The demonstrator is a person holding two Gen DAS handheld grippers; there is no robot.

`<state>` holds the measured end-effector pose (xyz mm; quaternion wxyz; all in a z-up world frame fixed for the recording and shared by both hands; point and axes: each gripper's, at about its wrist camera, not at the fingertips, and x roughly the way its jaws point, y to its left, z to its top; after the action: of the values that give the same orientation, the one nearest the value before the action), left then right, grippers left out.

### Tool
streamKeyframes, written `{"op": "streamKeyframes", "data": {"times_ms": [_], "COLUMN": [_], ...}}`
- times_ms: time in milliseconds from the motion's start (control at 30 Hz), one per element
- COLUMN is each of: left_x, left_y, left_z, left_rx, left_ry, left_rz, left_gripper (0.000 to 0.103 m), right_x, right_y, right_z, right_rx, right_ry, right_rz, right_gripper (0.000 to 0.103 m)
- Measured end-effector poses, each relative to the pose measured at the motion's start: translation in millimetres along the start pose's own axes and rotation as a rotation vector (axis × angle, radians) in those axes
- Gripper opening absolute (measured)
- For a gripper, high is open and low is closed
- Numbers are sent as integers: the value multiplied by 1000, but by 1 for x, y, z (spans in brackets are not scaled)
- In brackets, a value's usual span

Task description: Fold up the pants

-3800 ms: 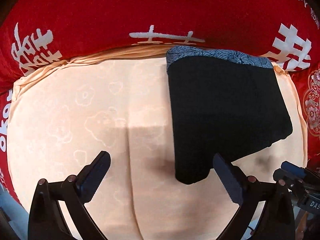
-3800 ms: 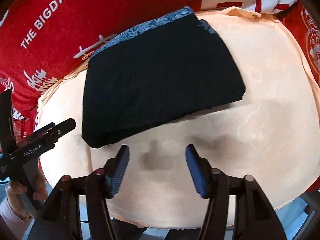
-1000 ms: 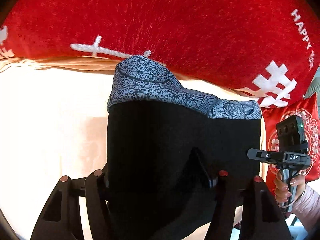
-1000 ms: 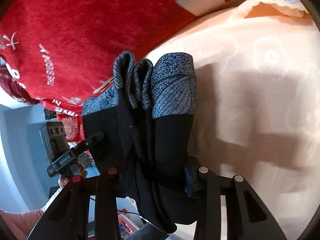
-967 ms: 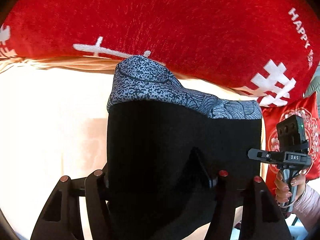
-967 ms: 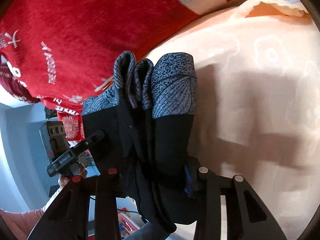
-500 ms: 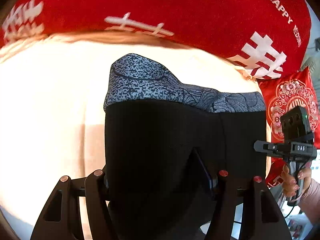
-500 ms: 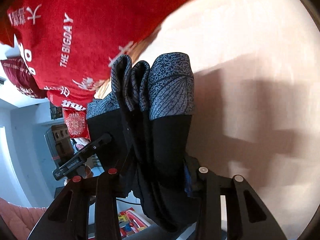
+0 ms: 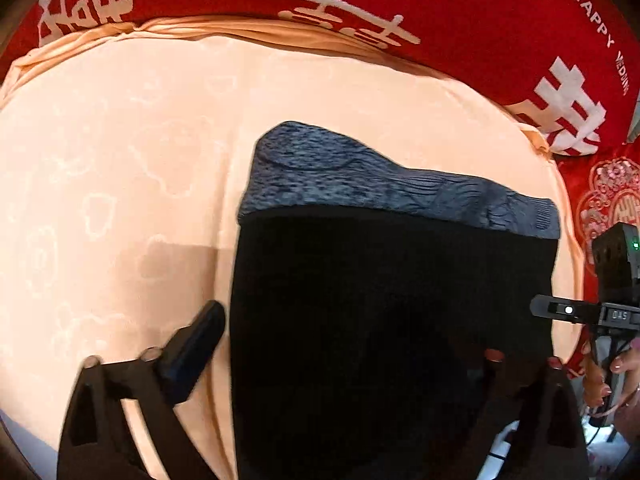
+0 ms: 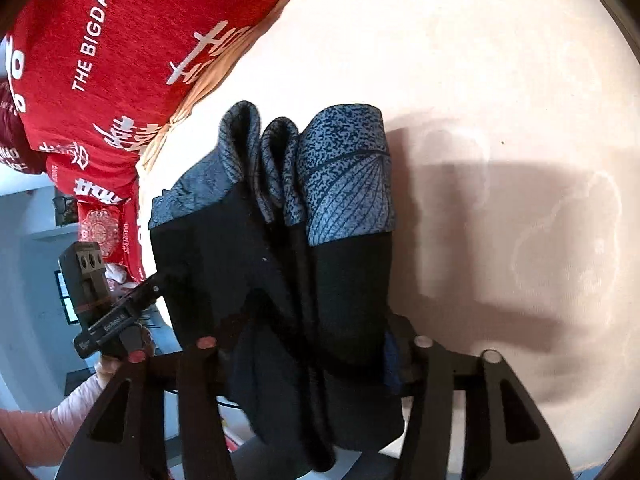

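The folded black pants [image 9: 384, 300] with a blue-grey patterned band hang over the peach sheet. In the left wrist view my left gripper [image 9: 344, 344] has its jaws spread wide; the left finger [image 9: 192, 340] stands clear of the cloth, the right finger is hidden behind it. In the right wrist view my right gripper [image 10: 304, 344] is shut on the bundle of folded pants [image 10: 320, 256], whose layers stand edge-on. The right gripper's body [image 9: 612, 280] shows at the far right of the left view, and the left gripper's body [image 10: 96, 292] at the left of the right view.
The peach sheet [image 9: 120, 160] covers the bed. A red blanket [image 9: 440, 8] with white lettering lies along the far side, also in the right wrist view [image 10: 100, 60]. A red patterned cushion [image 9: 608, 204] sits at the right.
My left gripper has opened and let go of the pants. The pants have come away from the red blanket, lower over the sheet. My right gripper still clamps them.
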<state>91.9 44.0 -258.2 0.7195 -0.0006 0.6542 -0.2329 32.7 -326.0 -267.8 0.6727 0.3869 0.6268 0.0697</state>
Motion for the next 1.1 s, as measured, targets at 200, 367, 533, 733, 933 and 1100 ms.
{"op": "streamKeyframes", "data": {"times_ms": [200, 367, 533, 733, 933, 1100], "left_x": [-5, -27, -49, -75, -106, -124], "left_y": [-7, -12, -20, -35, -53, -63], "left_z": [-1, -12, -29, -48, -61, -63], "left_rx": [0, 26, 42, 65, 109, 123], "left_ry": [4, -13, 2, 35, 7, 4], "left_rz": [46, 104, 159, 172, 204, 258], "left_gripper": [102, 102, 102, 102, 102, 102], "right_x": [-3, -23, -39, -60, -76, -83], "right_y": [1, 12, 22, 44, 77, 106], "right_z": [-3, -23, -43, -70, -90, -101], "right_rx": [32, 6, 14, 24, 0, -57], "right_ry": [-34, -80, -90, -120, -158, -195], "right_rz": [-85, -230, -312, -345, -392, -506], "right_gripper": [79, 80, 81, 88, 92, 103]}}
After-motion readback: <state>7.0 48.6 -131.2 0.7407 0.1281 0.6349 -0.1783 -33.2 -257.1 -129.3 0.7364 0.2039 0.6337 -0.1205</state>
